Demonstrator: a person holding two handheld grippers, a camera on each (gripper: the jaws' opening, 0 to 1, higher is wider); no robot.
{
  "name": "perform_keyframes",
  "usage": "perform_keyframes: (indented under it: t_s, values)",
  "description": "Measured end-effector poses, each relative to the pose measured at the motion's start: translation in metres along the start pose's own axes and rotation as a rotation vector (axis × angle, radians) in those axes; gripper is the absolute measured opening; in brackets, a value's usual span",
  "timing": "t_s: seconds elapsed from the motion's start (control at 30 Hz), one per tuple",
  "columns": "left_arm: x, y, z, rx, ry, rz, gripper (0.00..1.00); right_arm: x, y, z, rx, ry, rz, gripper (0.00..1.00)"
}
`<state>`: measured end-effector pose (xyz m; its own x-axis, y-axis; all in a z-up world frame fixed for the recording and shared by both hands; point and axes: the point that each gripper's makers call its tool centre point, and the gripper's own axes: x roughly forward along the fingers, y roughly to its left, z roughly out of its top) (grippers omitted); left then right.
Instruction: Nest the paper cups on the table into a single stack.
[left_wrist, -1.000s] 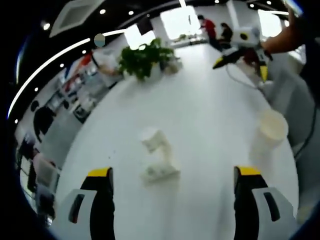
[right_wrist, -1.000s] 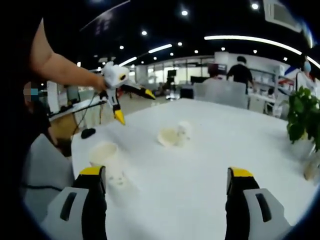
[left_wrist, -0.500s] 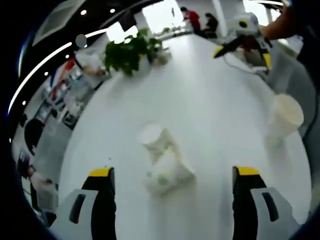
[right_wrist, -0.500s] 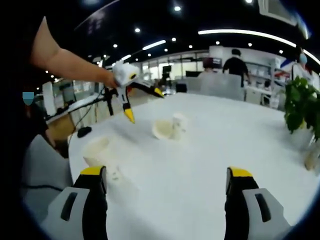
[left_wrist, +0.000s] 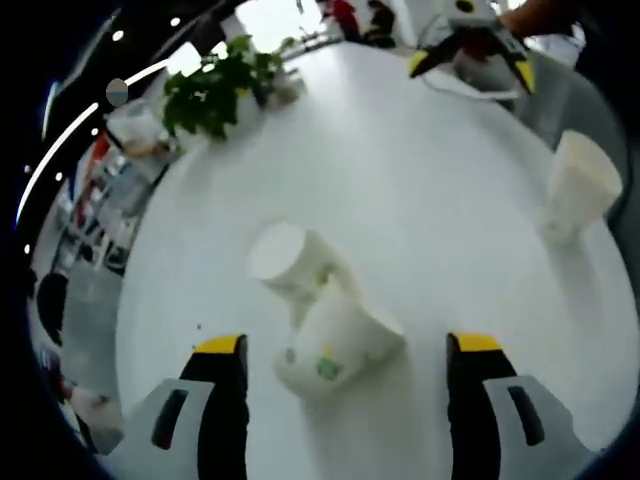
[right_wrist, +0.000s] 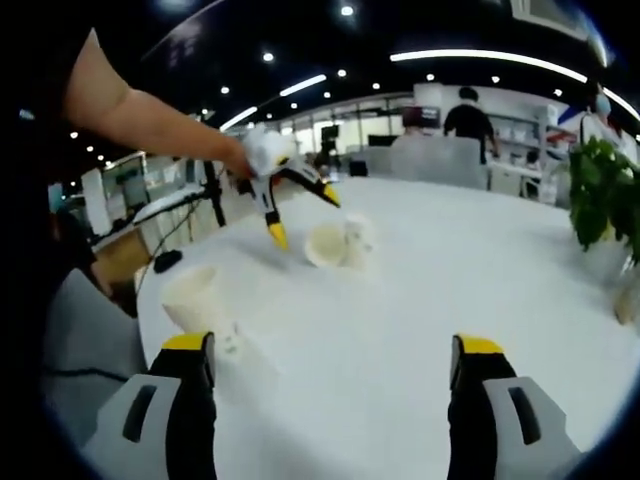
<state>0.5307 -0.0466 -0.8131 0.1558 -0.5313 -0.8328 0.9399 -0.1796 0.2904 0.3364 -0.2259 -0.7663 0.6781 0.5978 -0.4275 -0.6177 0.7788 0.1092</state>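
Note:
Two white paper cups lie on their sides, touching, mid-table: the far lying cup (left_wrist: 288, 260) and the near lying cup (left_wrist: 335, 350), which sits between the spread jaws of my left gripper (left_wrist: 348, 345), untouched. A third cup (left_wrist: 578, 188) stands upright near the right table edge. In the right gripper view the lying cups (right_wrist: 340, 243) are ahead, the left gripper (right_wrist: 304, 216) hangs open just left of them, and the upright cup (right_wrist: 192, 297) stands at the left. My right gripper (right_wrist: 330, 345) is open and holds nothing; it also shows far off as the right gripper (left_wrist: 471, 70).
The round white table (right_wrist: 420, 300) has its edge close to the upright cup. A potted plant (left_wrist: 215, 95) stands at the far side, the same plant (right_wrist: 600, 200) at the right. A small dark object (right_wrist: 167, 262) lies near the left edge. People stand in the background.
My left gripper has moved forward and down to the lying cups, which now sit between its jaws. The right gripper has stayed about where it was.

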Motion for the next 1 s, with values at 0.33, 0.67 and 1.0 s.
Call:
perform_keyframes:
  t_s: [0.33, 0.67, 1.0]
  values:
    - [0.018, 0.001, -0.003, 0.045, 0.034, -0.022, 0.67, 0.002, 0.003, -0.006, 0.013, 0.015, 0.004, 0.95]
    - [0.022, -0.004, -0.004, 0.052, 0.049, -0.052, 0.59, -0.002, 0.002, -0.011, 0.020, 0.024, -0.002, 0.94]
    - [0.022, -0.020, 0.001, -0.045, 0.061, -0.107, 0.60, -0.003, 0.000, -0.010, 0.032, 0.021, -0.013, 0.94]
